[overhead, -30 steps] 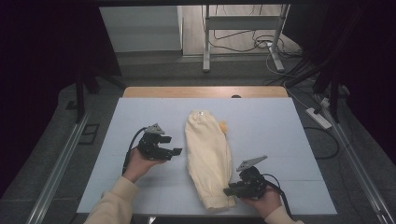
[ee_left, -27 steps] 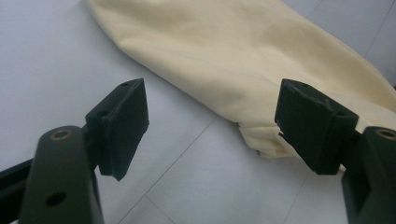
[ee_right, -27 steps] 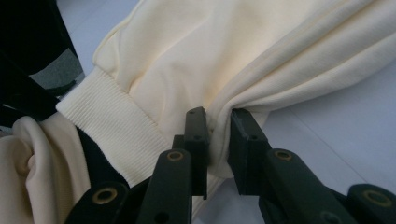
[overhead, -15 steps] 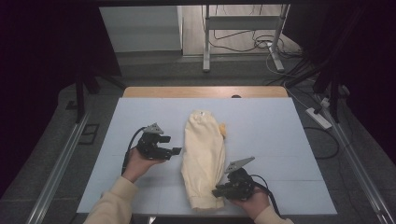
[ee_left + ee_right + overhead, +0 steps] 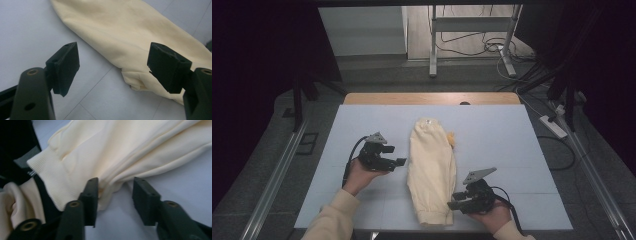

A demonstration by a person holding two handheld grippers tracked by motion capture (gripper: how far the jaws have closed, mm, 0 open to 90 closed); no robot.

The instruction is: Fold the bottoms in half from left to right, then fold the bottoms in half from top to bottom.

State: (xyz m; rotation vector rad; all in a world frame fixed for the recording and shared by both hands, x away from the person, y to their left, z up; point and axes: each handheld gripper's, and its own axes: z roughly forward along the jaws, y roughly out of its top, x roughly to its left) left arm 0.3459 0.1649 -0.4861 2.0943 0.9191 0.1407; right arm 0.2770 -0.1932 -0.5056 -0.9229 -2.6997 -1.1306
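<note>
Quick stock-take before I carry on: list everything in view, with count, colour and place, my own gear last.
garment: one, cream, lying lengthwise at the middle of the table, ribbed cuff at the near end
table cover: one, pale blue-grey, over the whole tabletop
power strip: one, white, on the floor to the right of the table
left gripper: one, black, jaws wide open beside the garment's left edge
right gripper: one, black, jaws open at the garment's near right edge, fabric between them in the right gripper view
</note>
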